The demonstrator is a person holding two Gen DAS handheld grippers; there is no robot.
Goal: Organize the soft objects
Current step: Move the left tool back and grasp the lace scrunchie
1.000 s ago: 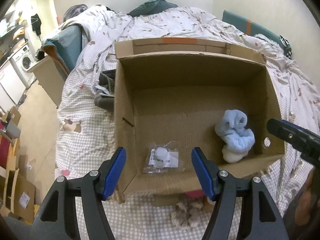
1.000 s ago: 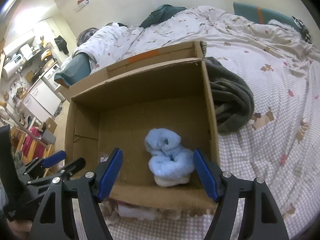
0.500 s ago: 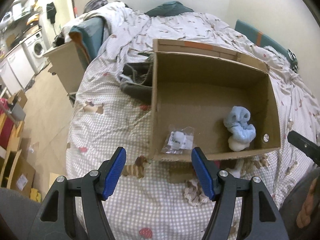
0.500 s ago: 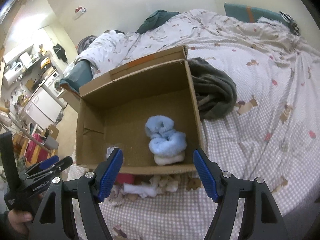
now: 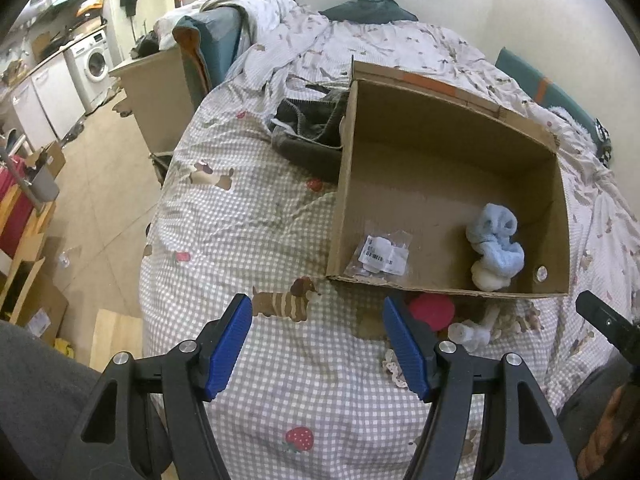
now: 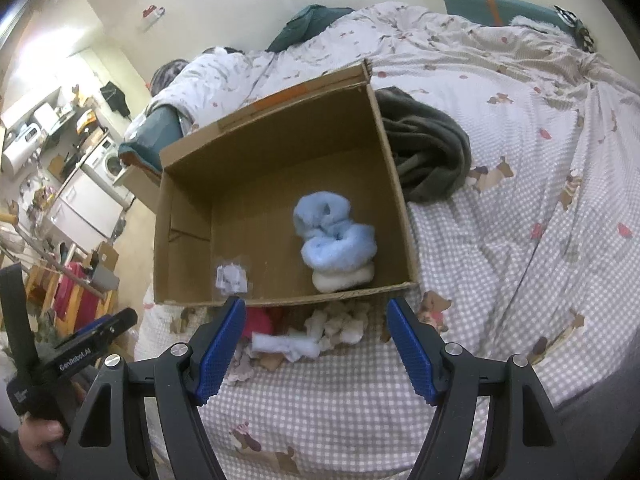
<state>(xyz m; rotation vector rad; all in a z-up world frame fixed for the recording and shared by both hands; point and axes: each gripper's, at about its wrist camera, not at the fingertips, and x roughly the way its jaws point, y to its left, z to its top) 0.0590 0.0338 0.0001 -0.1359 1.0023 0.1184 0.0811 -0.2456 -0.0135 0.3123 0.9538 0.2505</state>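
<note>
Checked bedding with dachshund prints covers the bed (image 5: 256,216), where an open cardboard box (image 6: 184,216) sits. Inside it lie rolled pale-blue fluffy socks (image 6: 336,240) near the right wall and a small clear packet (image 6: 231,278). Loose soft items (image 6: 304,334), pink and white, lie just outside the near wall. Both the left gripper (image 5: 316,346) and right gripper (image 6: 312,346) hover spread wide, holding nothing.
</note>
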